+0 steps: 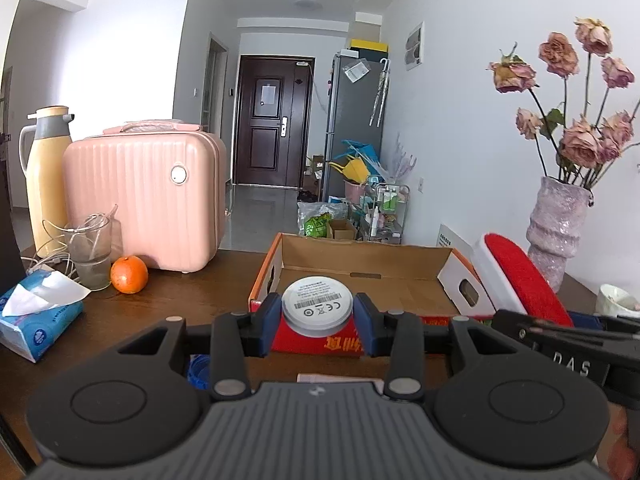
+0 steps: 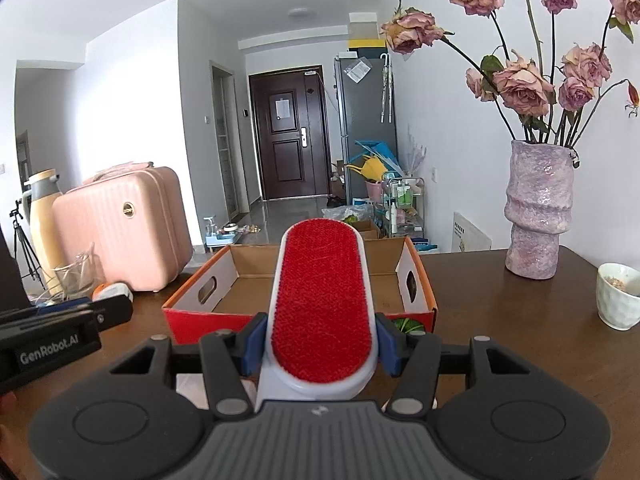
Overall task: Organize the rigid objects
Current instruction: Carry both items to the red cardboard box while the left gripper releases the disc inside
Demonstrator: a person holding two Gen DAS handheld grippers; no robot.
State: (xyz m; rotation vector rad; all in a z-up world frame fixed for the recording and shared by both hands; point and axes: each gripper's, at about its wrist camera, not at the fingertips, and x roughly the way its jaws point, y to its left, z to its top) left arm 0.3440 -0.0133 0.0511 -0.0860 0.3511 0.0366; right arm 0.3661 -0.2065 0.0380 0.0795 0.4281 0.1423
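Only the left wrist view shows the tissue pack (image 1: pixel 38 316) at the table's left edge and the orange (image 1: pixel 129 274) just beside a glass (image 1: pixel 91 254) stuffed with cables. Behind them stand a cream thermos jug (image 1: pixel 47 176) and a pink hard-shell case (image 1: pixel 146 196). At centre, the left gripper (image 1: pixel 317 314) is clamped on a round white disc (image 1: pixel 317 305) with a printed label, held in front of the near wall of the open cardboard box (image 1: pixel 360 276). At the right, the red lint brush (image 1: pixel 520 276) slants above the box's corner.

The right wrist view shows the right gripper (image 2: pixel 322 344) clamped on that brush, its red pad pointing over the box. Only here do the white cup (image 2: pixel 618 294) and the whole purple vase (image 2: pixel 538 208) of dried roses appear on the brown table (image 2: pixel 500 320).
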